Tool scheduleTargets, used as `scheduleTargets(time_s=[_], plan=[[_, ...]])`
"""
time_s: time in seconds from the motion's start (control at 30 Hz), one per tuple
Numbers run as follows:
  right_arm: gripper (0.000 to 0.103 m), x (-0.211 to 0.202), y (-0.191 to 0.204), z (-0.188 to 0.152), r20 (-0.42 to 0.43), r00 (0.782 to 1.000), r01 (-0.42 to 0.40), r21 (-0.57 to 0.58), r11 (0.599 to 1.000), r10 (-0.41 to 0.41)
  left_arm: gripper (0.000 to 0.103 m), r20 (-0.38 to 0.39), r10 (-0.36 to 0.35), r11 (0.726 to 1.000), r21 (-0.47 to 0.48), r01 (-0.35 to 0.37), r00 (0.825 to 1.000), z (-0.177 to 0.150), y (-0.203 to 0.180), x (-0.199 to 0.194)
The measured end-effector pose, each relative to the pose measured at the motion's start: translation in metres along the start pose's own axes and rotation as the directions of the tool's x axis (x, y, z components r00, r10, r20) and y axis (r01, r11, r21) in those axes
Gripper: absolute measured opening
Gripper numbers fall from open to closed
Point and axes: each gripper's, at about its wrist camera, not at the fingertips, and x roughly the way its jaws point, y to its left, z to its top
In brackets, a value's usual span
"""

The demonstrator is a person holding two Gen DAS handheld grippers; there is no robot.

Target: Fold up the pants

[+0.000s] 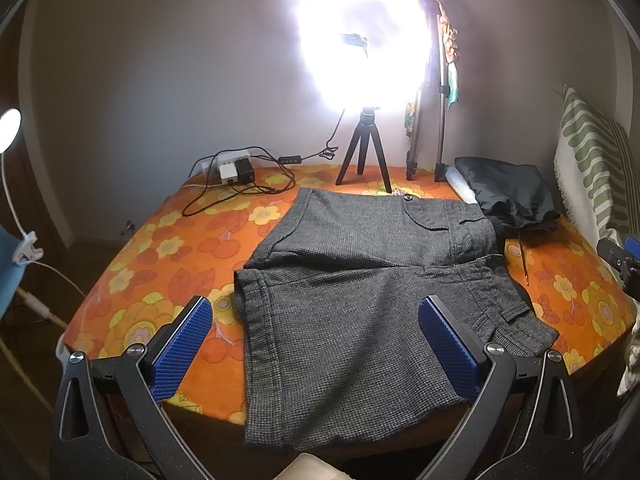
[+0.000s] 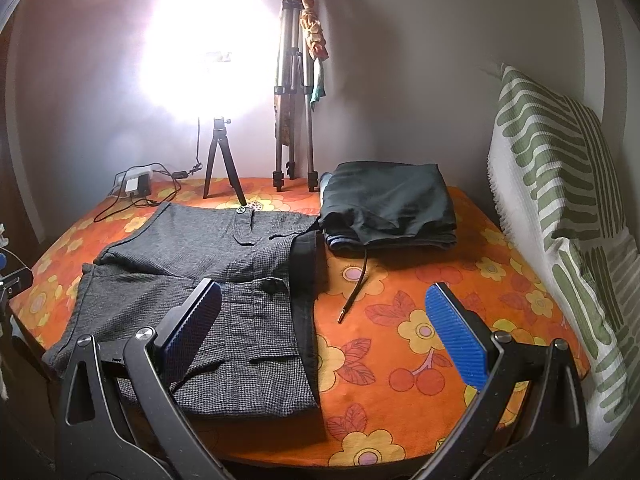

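Note:
Grey checked short pants (image 1: 360,292) lie spread on the orange flowered table cover (image 1: 160,256), waistband to the right, legs to the left; the near leg overhangs the front edge. They also show in the right wrist view (image 2: 208,280). My left gripper (image 1: 316,344) is open and empty, hovering above the near leg. My right gripper (image 2: 324,332) is open and empty, its left finger over the waistband end and its right finger over the bare cover (image 2: 400,360).
A stack of folded dark clothes (image 2: 390,206) with a loose drawstring (image 2: 354,284) sits at the back right. A bright lamp on a small tripod (image 2: 222,160), a larger tripod (image 2: 292,120), and a charger with cables (image 1: 236,172) stand at the back. A striped cushion (image 2: 560,220) leans on the right.

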Motion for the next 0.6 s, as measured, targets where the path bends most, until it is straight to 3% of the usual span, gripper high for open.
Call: scheduleTargets(time_s=[0.6], plan=[[0.103,-0.0034,0.0036,0.0041,0.023,1.000,-0.005,-0.003,1.000,0.005,0.102,0.003,0.002,1.000,-0.005,-0.002,1.000,0.0018,0.0036,0.0002]])
